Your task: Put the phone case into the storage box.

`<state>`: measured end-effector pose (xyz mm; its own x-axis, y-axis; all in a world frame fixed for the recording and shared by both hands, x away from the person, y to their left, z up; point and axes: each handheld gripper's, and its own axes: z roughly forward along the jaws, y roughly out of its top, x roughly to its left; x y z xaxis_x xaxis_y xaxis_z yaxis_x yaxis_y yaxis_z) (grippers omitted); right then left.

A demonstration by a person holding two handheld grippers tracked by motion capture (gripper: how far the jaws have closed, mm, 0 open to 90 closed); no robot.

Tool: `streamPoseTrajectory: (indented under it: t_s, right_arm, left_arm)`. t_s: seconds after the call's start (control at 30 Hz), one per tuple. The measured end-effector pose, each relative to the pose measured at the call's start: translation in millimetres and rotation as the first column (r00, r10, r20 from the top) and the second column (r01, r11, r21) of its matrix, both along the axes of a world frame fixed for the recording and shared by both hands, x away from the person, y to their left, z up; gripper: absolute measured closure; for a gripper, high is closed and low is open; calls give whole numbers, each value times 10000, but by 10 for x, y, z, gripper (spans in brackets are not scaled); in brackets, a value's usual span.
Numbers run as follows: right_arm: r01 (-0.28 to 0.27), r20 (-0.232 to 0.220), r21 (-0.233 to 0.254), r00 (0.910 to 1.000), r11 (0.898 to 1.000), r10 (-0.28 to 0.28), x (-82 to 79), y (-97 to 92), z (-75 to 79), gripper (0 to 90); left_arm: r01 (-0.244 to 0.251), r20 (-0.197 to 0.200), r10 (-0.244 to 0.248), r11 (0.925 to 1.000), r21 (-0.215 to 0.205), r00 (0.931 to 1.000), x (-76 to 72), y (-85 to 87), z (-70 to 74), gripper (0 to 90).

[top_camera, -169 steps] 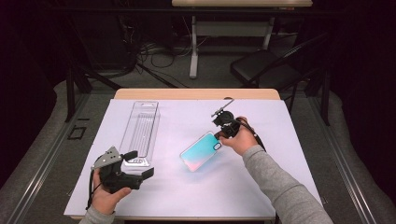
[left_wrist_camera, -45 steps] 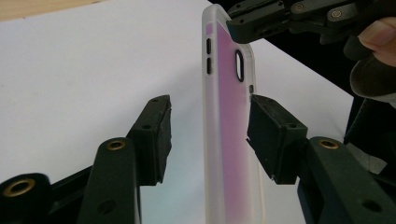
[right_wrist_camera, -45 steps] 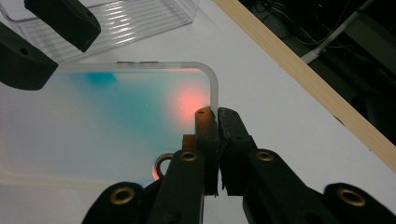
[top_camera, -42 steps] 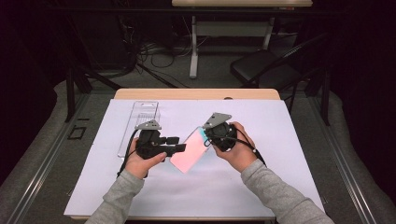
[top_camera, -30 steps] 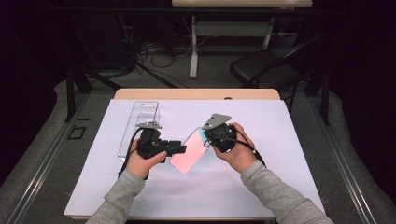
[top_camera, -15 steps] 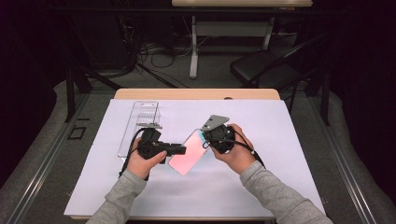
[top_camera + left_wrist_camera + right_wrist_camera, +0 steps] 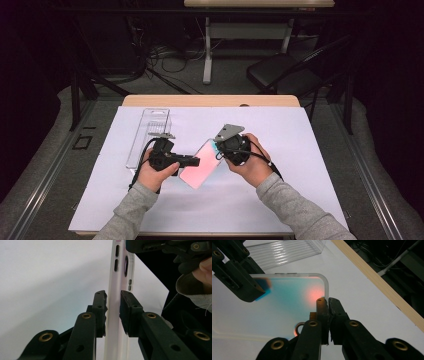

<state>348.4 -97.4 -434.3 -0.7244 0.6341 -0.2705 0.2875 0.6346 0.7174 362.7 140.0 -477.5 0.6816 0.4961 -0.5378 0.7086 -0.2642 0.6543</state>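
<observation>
Right gripper (image 7: 223,150): my right hand's black jaws are clamped on one edge of the translucent, iridescent pink-and-teal plastic phone case (image 7: 199,166), near a rounded corner, so the case stays lifted off the sheet and tilted toward my other hand.
Left gripper (image 7: 194,161): its jaws have just been closing and now stand narrow, one on each side of the case's opposite edge; in the left gripper view the left pad (image 7: 100,305) looks to be touching the rim while a thin gap shows at the right pad, so I judge the second grip not quite seated.
Phone case (image 7: 113,315): held in the air between my two hands, above the middle of the table, edge-on to the left gripper's camera with its button cut-outs in sight; its flat back faces the right gripper's camera (image 7: 274,305).
Why two grips: a thin, flexible shell twists when held at one corner; a hold on opposite edges steadies it for carrying or turning.
Clear ribbed plastic tray (image 7: 150,131): lying flat at the far left of the sheet, apart from the case, probably the packaging it belongs to.
White paper sheet (image 7: 310,165): covers the wooden table (image 7: 210,100), a plain ground under the work.
</observation>
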Motion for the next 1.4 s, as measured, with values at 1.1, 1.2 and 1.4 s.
streamPoseTrajectory:
  t_s: [1.1,1.2,1.4]
  right_arm:
    - [-96,-80,76,9999,9999,97,11,2,-11,877]
    - [-107,-95,69,9999,9999,108,14,0,-9,877]
    - [-113,-106,98,9999,9999,114,14,1,-8,877]
  left_arm:
    - [315,-44,-316,9993,-202,9995,25,30,-19,810]
    - [347,8,-347,9992,-193,9994,26,33,-18,811]
    - [375,74,-373,9991,-197,9993,26,37,-18,811]
